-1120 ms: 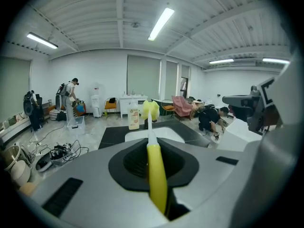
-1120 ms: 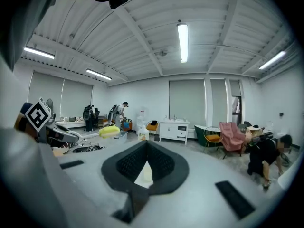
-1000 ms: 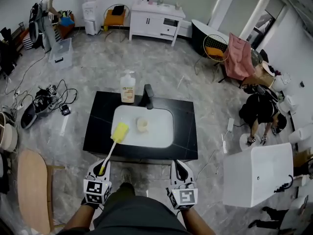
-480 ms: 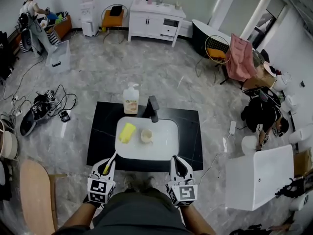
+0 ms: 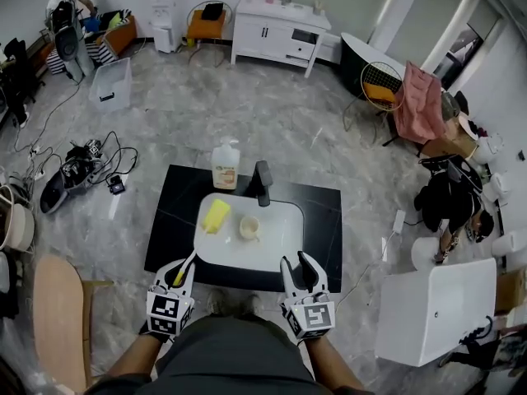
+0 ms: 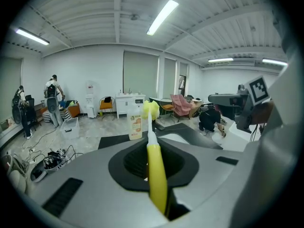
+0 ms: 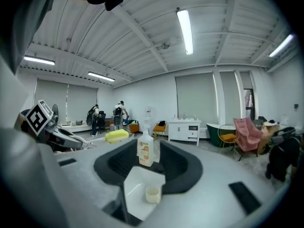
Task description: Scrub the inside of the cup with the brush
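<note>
A small cream cup [image 5: 249,227] stands upright in the white sink basin [image 5: 276,249], set in a black counter; it also shows in the right gripper view as the cup [image 7: 152,194]. My left gripper [image 5: 184,271] [image 6: 152,151] is shut on the yellow handle of the brush [image 6: 156,175]. The brush's yellow head [image 5: 216,215] hangs over the basin's left part, left of the cup. At the counter's near edge my right gripper [image 5: 300,270] [image 7: 149,167] points at the cup. Its jaws have just been opening and hold nothing.
A soap bottle [image 5: 225,167] and a dark faucet [image 5: 262,181] stand behind the basin. A white box [image 5: 436,307] sits to the right, a wooden board [image 5: 58,319] to the left, cables [image 5: 82,171] on the floor. A person [image 5: 66,11] is far back.
The sink has come a little nearer. The brush head has shifted from the basin's left rim to over its left part. The right jaws, shut before, now stand apart.
</note>
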`<state>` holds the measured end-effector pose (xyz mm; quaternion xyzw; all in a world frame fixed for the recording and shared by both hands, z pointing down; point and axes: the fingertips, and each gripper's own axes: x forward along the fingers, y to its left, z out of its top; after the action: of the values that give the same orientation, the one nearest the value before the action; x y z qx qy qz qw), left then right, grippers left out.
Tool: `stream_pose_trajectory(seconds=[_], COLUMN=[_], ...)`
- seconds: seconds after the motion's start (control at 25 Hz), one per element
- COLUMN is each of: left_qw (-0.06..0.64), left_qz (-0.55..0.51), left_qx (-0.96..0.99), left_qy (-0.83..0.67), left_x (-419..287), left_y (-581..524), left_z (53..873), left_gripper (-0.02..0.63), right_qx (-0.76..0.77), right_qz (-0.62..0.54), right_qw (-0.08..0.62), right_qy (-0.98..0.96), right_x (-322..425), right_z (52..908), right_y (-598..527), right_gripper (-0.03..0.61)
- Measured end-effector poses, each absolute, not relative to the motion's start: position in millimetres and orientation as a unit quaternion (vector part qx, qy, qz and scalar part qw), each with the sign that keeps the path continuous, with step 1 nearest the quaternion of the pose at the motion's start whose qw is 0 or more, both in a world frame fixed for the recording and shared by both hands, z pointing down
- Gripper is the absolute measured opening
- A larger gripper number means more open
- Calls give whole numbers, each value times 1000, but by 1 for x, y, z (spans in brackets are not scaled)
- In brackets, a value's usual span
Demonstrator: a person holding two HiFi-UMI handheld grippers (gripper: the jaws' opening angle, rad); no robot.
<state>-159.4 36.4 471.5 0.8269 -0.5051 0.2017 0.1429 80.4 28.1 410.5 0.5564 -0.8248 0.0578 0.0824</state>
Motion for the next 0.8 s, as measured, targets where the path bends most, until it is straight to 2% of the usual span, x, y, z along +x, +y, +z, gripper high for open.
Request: stream_pose_trajectory(seconds=[0.08,0.8], left_qw=[145,162], left_qz=[200,225], left_qx=[826,809], left_qy=[-507,-518], left_x=[-156,-143], left_y=[36,14], left_z=[471,498], left_gripper=[31,31], right_qx=[544,484], right_qz=[61,81], right_qw=[89,164], right_qy=[-832,-856], right_x=[82,84], right_z=[414,477], right_y=[26,-10], right_gripper=[180,181])
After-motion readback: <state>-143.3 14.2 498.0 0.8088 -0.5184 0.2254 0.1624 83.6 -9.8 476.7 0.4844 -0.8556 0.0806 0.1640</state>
